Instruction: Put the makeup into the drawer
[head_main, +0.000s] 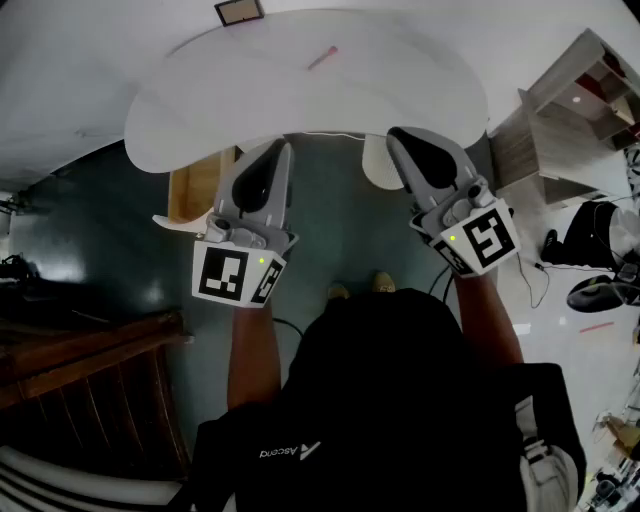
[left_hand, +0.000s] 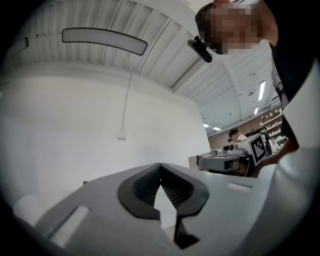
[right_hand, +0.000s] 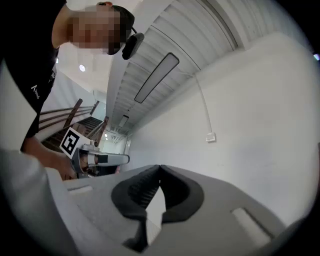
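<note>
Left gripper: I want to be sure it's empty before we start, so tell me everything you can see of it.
The left gripper has a grey plastic body with a black inset, black ribbed pads on its jaws, and a marker cube with a small green light at the rear. Its jaws are shut, tips meeting, with nothing between them. It is held roughly level, pointing toward the white table.

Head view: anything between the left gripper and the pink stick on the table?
Nothing. Only bare white table lies between the left gripper and the pink stick, as the head view shows.
</note>
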